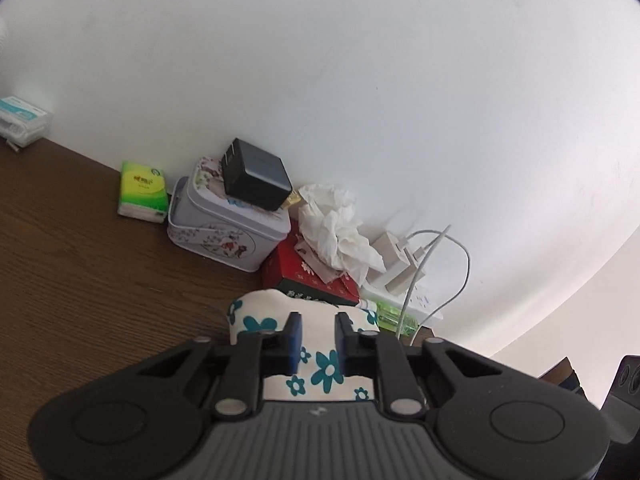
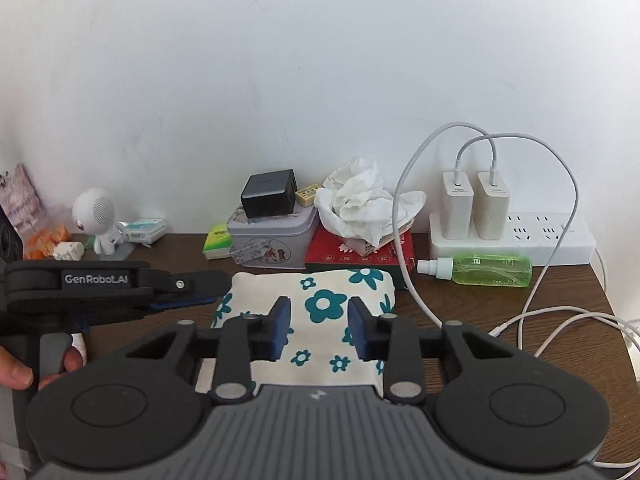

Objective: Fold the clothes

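A folded cream cloth with teal flowers (image 2: 316, 280) lies on the brown wooden table (image 2: 500, 308), its far edge against the clutter by the wall. My right gripper (image 2: 319, 316) hangs open just above the cloth's near half, with nothing between its fingers. My left gripper (image 2: 222, 288) comes in from the left, side-on, with its tips at the cloth's left edge. In the left wrist view that gripper (image 1: 319, 334) stands open over the cloth (image 1: 256, 314), and flowered fabric shows in the gap. A hand (image 2: 16, 372) holds the left gripper's handle.
Along the wall stand a flowered tin (image 2: 272, 240) with a black charger (image 2: 268, 194) on it, a red tissue box (image 2: 360, 254) with crumpled tissue (image 2: 356, 200), a green spray bottle (image 2: 480, 270) and a power strip (image 2: 540, 236) with loose white cables. A white robot figurine (image 2: 98, 216) stands far left.
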The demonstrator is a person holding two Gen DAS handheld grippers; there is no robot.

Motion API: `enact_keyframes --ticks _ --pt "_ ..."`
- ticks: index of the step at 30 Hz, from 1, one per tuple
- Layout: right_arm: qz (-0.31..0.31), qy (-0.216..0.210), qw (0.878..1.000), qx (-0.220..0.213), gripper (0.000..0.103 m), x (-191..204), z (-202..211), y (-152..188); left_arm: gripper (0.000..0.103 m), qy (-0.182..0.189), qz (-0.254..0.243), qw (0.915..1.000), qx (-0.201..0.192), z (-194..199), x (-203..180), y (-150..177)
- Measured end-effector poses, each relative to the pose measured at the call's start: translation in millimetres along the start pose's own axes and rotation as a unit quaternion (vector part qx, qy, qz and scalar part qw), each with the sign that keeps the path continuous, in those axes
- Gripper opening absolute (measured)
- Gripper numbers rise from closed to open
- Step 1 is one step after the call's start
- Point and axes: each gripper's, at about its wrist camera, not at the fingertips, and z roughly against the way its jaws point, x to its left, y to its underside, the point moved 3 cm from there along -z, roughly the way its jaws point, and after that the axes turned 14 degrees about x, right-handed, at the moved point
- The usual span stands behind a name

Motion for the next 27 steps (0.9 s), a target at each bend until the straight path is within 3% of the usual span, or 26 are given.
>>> enact_keyframes --ticks 3,7,13,14,17,18,21,24,27 --pt "0.012 0.027 0.999 -0.013 0.023 8.2 -21.6 6.0 0.010 -0.023 -0.001 0.9997 -0.008 -17.4 2.6 3.5" --pt "0.007 0.048 0.999 -0.013 0.022 3.9 -49.2 17.7 0.010 -0.017 0.025 0.9995 0.007 -38.0 16.2 4.4" --pt "-0.013 0.024 0.999 -0.023 0.022 -5.9 -48.2 22.4 0.007 -0.028 0.012 0.9995 0.010 -42.1 13.4 4.8" --pt "-0.026 0.015 0.999 -0.034 0.023 -5.9 -39.8 22.0 0.011 -0.024 0.009 0.9997 0.004 -36.6 11.6 4.8" --pt "-0.061 -0.002 0.995 -0.082 0.027 -3.0 -8.9 26.3 0.050 -0.009 -0.027 0.9993 -0.024 -13.0 1.1 10.2" --pt "-0.059 0.000 0.994 -0.086 0.028 -0.6 -2.7 30.0 0.054 -0.011 -0.051 0.9983 -0.027 -6.8 -5.6 14.2" --pt "-0.053 0.015 0.995 -0.081 0.028 4.8 2.9 38.8 0.053 -0.029 -0.104 0.9941 -0.004 -3.7 -22.6 28.6" --pt "-0.042 0.026 0.997 -0.066 0.028 6.0 -5.6 44.4 0.031 -0.062 -0.112 0.9914 0.028 -18.4 -24.6 38.7" --pt "-0.032 0.037 0.998 -0.050 0.028 7.3 -14.0 50.0 0.027 -0.073 -0.111 0.9903 0.040 -31.9 -21.6 43.0"
